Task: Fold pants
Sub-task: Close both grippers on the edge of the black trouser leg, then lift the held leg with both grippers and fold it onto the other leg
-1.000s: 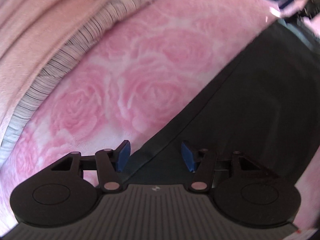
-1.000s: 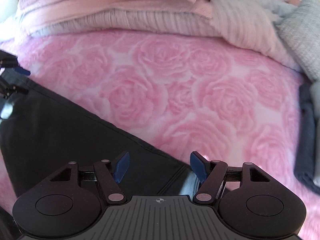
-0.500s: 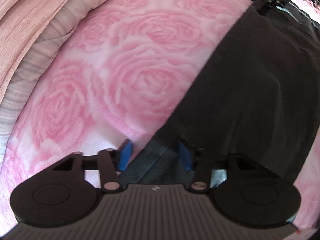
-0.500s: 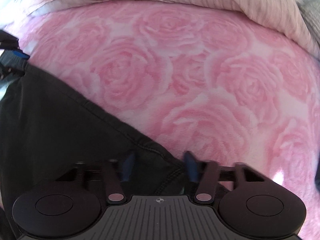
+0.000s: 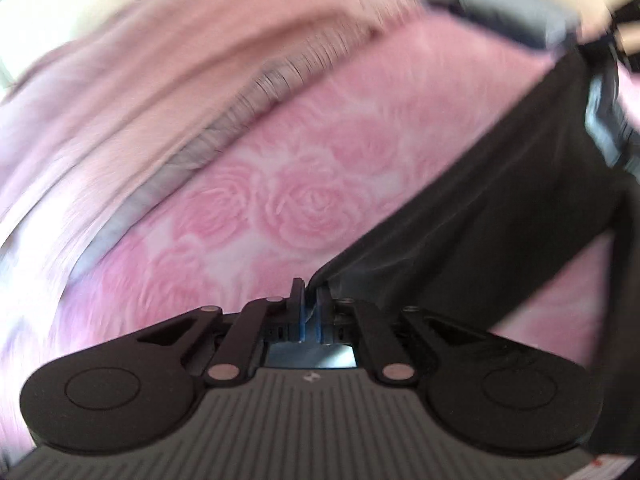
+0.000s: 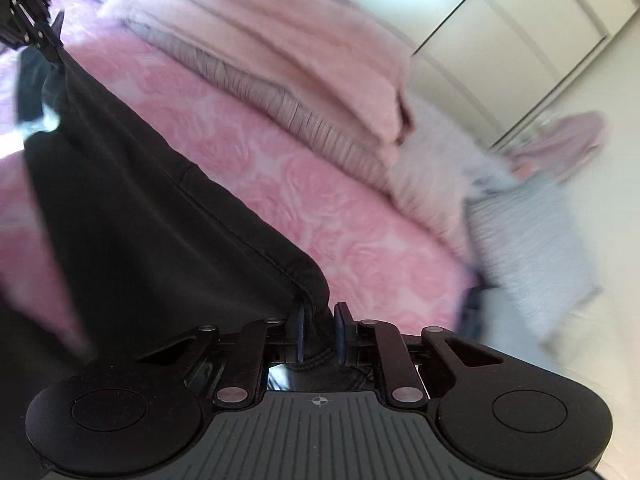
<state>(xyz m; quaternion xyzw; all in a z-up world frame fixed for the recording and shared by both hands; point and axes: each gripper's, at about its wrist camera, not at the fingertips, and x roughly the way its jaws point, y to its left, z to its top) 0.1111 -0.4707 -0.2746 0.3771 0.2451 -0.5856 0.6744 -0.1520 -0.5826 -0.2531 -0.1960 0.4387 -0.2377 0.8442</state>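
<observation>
Both tongs, left tongs [image 5: 309, 300] and right tongs [image 6: 320, 326], now clench the lifted pants [image 5: 500, 208] above the bed [image 5: 304, 184]; next, you carry that edge across evenly.

My two wrist views look steeply down, close over the bed [image 5: 312, 184]; both share the pants [image 6: 132, 216].

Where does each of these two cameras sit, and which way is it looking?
Left wrist: on the left gripper, looking along its fingers, shut on the pants, over the pink bedspread; the right gripper shows top right.
Right wrist: on the right gripper, jaws closing on the pants' edge, facing folded blankets and a wardrobe; the left gripper shows top left.
Shared: pants, bedspread, blankets.
</observation>
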